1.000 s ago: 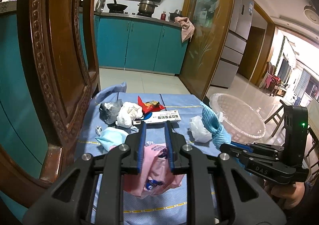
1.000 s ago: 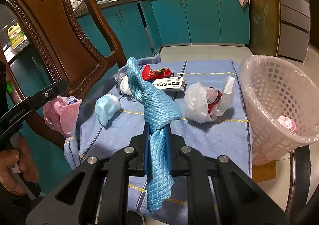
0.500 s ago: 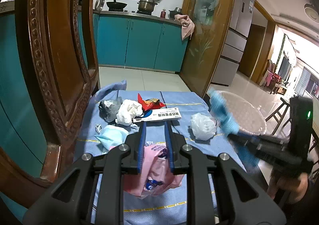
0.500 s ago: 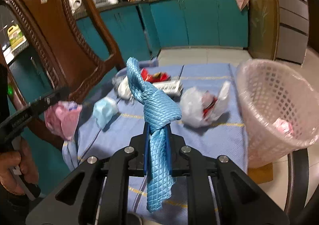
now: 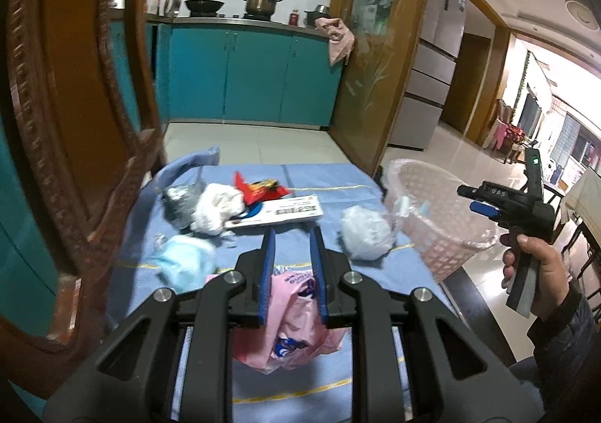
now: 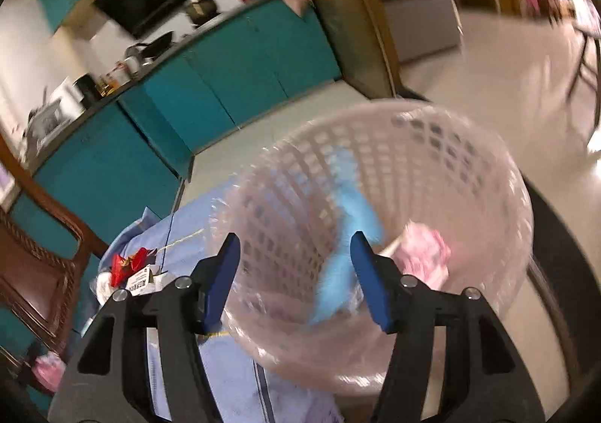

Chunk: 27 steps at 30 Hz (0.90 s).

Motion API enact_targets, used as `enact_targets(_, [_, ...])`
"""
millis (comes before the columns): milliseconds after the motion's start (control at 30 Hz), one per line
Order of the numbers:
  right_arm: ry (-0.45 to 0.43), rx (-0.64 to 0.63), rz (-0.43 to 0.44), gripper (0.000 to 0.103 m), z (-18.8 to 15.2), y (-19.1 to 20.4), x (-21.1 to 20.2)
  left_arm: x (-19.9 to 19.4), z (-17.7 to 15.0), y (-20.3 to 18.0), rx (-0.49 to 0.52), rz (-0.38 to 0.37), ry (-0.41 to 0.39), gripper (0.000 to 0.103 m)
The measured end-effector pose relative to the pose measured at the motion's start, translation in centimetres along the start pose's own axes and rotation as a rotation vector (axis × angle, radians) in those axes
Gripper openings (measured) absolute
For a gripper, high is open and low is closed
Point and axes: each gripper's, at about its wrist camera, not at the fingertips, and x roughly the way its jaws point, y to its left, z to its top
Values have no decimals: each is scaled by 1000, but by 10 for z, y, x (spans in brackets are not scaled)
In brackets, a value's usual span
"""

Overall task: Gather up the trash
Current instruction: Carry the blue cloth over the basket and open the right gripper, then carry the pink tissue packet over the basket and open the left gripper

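right tool (image 6: 295,258) opening over basket (image 6: 469,145), blue cloth (image 6: 349,235) loose; left tool (image 5: 292,241) grips pink bag (image 5: 296,321).

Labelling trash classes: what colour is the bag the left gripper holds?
Pink plastic bag with blue print; clearest in the left wrist view.

Left tool (image 5: 292,231) clamped narrow; right tool (image 6: 295,243) tilted, jaws opening

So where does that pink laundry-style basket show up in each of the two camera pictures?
Left wrist view: the basket sits right of centre at the table's edge, below the right gripper.
Right wrist view: the basket fills the middle, straight ahead of the opening jaws, with a blue cloth dropping inside.
Shared landmark: the red wrapper on the blue tablecloth.
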Motion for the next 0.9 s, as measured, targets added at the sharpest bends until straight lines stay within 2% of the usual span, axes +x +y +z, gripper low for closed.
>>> enact_targets(33, [-44, 21, 5, 70, 2, -3, -14, 3, 3, -7, 7, -12, 3, 20])
enact_targets(67, [-106, 45, 8, 82, 3, -7, -30, 5, 5, -14, 12, -24, 5, 20])
enact_targets(100, [-181, 73, 11, 89, 2, -13, -51, 9, 9, -25, 22, -45, 6, 20])
enact_targets(167, [-296, 124, 26, 95, -2, -22, -82, 18, 18, -47, 36, -80, 4, 20])
enact_targets(300, [-424, 189, 4, 95, -5, -33, -106, 50, 51, -110, 45, -209, 1, 20])
enact_targets(400, [-465, 255, -15, 95, -6, -49, -113, 79, 86, -167, 46, -300, -42, 21])
enact_targets(433, [-474, 275, -20, 95, -6, -53, -114, 87, 94, -179, 39, -321, -51, 23])
enact_targets(467, [-484, 291, -22, 95, -6, -57, -116, 101, 105, -196, 27, -341, -70, 30])
enact_targets(500, [-491, 296, -21, 95, -7, -56, -117, 113, 111, -207, 18, -331, -79, 59])
enact_targets(567, [-478, 286, -9, 95, -10, -56, -118, 130, 113, -217, -8, -284, -75, 93])
enact_targets(667, [-450, 252, 16, 95, -7, -43, -112, 135, 102, -211, -10, -209, -39, 94])
enact_targets(767, [-432, 174, 40, 95, -8, -23, -107, 111, 83, -181, 27, -140, -59, 98])
enact_targets(900, [-379, 61, 88, 95, -14, 8, -105, 59, 54, -113, 29, -31, -77, 100])
